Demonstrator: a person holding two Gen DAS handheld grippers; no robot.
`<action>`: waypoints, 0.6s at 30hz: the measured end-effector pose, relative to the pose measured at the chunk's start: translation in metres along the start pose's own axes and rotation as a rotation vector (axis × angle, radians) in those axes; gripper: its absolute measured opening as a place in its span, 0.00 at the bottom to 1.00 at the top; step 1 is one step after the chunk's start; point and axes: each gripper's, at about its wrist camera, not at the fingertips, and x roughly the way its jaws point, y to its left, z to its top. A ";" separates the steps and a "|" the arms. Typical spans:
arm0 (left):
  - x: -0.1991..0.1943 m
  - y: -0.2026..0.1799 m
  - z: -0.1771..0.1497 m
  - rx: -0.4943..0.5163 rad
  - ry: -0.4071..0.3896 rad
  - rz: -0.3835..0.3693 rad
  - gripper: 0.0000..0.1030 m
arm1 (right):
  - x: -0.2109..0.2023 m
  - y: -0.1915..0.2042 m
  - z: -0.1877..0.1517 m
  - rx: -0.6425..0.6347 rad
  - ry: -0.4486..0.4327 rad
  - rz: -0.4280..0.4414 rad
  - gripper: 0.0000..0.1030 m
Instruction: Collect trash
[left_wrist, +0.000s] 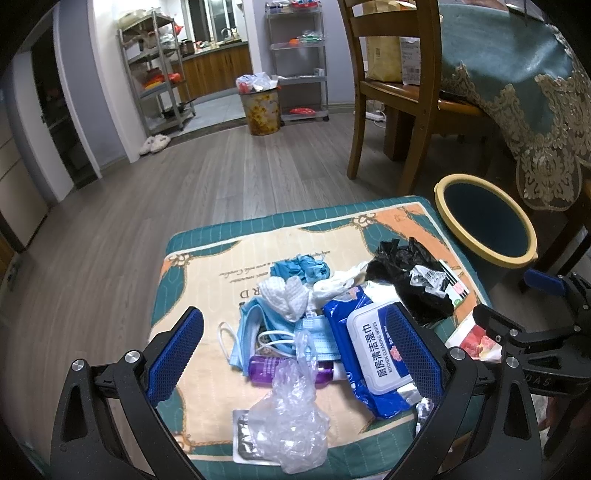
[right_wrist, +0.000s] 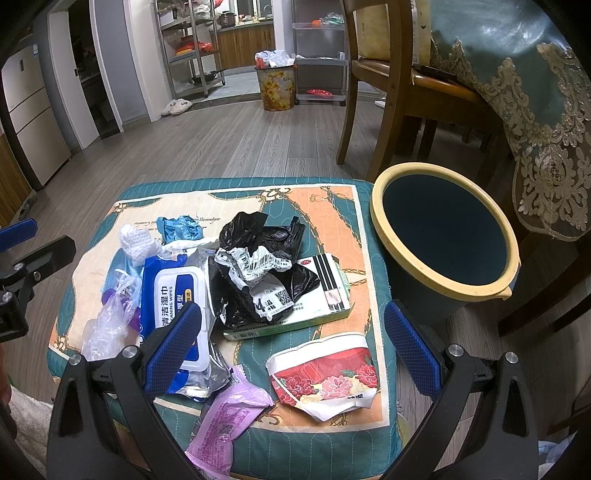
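A patterned cushion (left_wrist: 207, 258) (right_wrist: 332, 199) carries a heap of trash. It holds a blue wipes pack (left_wrist: 373, 350) (right_wrist: 173, 291), a black bag (left_wrist: 410, 266) (right_wrist: 258, 240), a clear plastic bag (left_wrist: 291, 417), a purple bottle (left_wrist: 262, 367), blue masks (left_wrist: 247, 325), a green-edged box (right_wrist: 325, 291), a crushed red floral paper cup (right_wrist: 328, 373) and a purple wrapper (right_wrist: 225, 421). A blue bin with a yellow rim (right_wrist: 443, 229) (left_wrist: 487, 221) stands right of the cushion. My left gripper (left_wrist: 295, 354) is open above the masks and bottle. My right gripper (right_wrist: 291, 343) is open above the paper cup.
A wooden chair (left_wrist: 391, 85) and a table with a teal lace cloth (left_wrist: 517, 74) stand behind the bin. A full floral waste bin (left_wrist: 262, 107) and metal shelves (left_wrist: 155, 74) stand at the far wall. Wooden floor surrounds the cushion.
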 end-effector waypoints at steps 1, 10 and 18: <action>0.000 0.000 0.000 0.001 0.000 0.000 0.95 | 0.000 0.000 0.001 0.000 0.000 0.000 0.95; 0.000 0.000 0.000 0.003 0.001 0.001 0.95 | 0.000 -0.001 -0.001 -0.001 0.002 0.000 0.95; 0.001 0.004 0.000 0.006 -0.021 -0.001 0.95 | 0.004 -0.001 -0.003 0.000 0.012 -0.002 0.95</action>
